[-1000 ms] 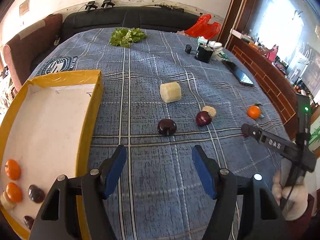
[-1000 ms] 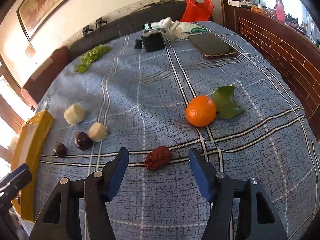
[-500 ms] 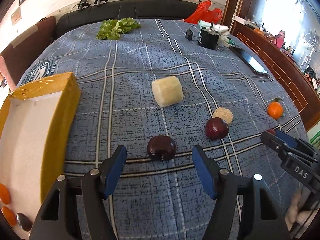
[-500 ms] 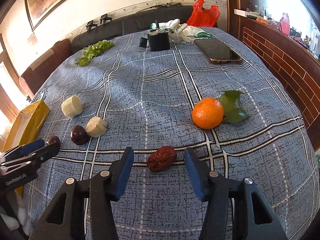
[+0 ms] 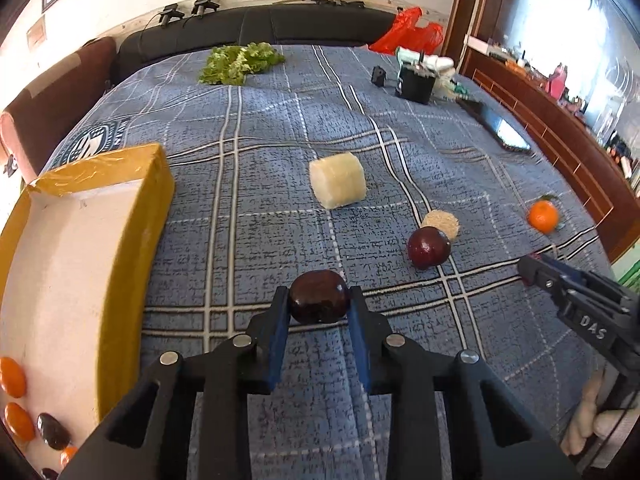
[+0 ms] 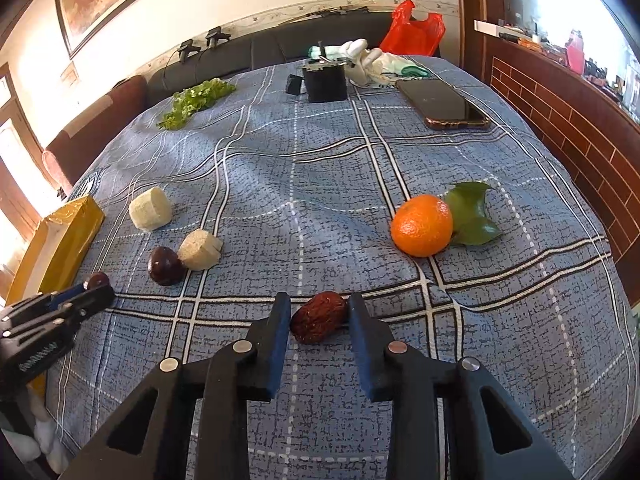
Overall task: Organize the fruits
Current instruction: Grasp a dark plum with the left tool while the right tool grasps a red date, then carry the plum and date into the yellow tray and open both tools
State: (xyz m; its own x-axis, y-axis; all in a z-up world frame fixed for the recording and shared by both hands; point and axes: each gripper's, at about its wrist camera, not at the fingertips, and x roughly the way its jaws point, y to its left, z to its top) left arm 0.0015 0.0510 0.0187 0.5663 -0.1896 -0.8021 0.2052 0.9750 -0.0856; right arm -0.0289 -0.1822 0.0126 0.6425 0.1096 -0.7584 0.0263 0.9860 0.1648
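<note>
Left tool [image 5: 319, 304] clamped on a dark glossy round plum [image 5: 319, 297], blue pads touching both sides, fruit on the blue plaid cloth. Yellow-walled cardboard tray [image 5: 132, 240] sits to its left, some fruit already inside. Right tool [image 6: 319, 312] brackets a wrinkled red-brown jujube [image 6: 319, 317]; right pad touching, left pad looks a hair off, so not clearly gripping yet. Judgement: plum is light, smooth, slippery, bruisable, so grip across the widest middle, gentle squeeze. Jujube is light, firm, grippy skin; take it across the short axis.
</note>
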